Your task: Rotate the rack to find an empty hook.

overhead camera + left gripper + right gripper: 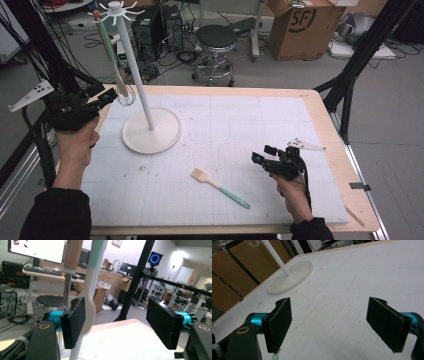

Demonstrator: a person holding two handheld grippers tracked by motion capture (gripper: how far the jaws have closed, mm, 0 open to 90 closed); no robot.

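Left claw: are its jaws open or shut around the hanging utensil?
Open. The left claw shows a wide gap; the hanging utensil sits beside one pad, the other pad well clear of it.

Wooden table (327,130); white mat (240,130); rack base (152,131); brush (219,187)

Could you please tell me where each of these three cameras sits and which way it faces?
High view: above the person's side of the table, looking forward and down; both forearms, left gripper and right gripper show.
Left gripper view: rides the left gripper, level toward the room; open jaws beside a hanging utensil.
Right gripper view: rides the right gripper, down across the table; open jaws.
Shared: the white stand in the high and right gripper views.
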